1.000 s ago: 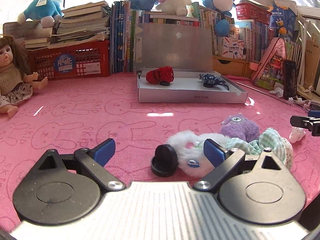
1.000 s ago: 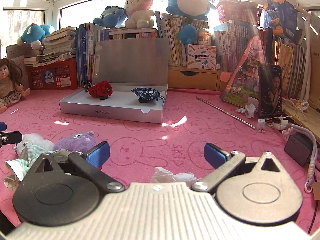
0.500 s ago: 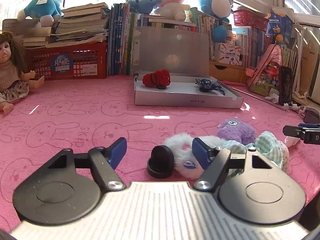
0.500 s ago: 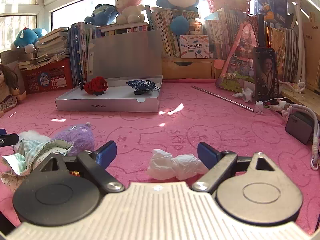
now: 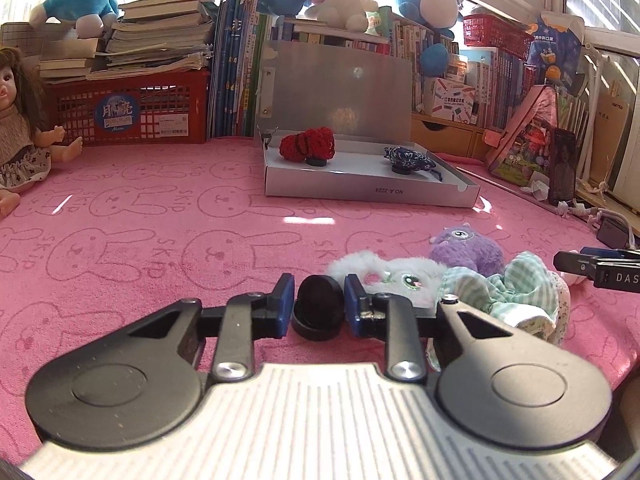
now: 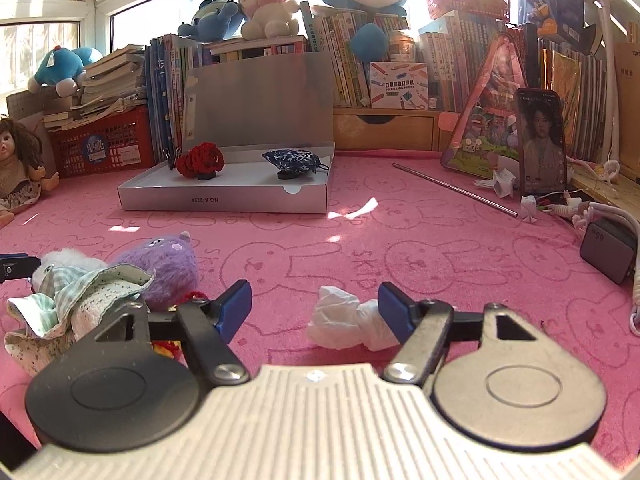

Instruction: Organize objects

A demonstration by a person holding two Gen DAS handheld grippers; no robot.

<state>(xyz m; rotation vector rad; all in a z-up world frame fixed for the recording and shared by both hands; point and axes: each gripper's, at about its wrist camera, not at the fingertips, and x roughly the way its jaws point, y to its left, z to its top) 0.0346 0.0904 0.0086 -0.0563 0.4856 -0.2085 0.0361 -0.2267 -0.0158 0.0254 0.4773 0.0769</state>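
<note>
i'm judging the sorting as partly done: the red knitted piece [image 5: 307,146] and the blue patterned piece [image 5: 408,159] are already sitting in the open grey box [image 5: 372,192], while the white furry piece [image 5: 384,276], purple plush [image 5: 466,249] and green checked cloth [image 5: 520,296] are still lying heaped on the pink mat [image 5: 160,240]. my left gripper [image 5: 318,305] is clamping the white piece's glossy black disc base [image 5: 318,312], low on the mat. my right gripper [image 6: 314,308] is closing around a crumpled white tissue [image 6: 346,320], not yet pinching it.

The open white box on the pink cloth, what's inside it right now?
Inside the white box: a red knitted piece and a blue patterned piece, each on a black base. The floor behind them is hidden.
</note>
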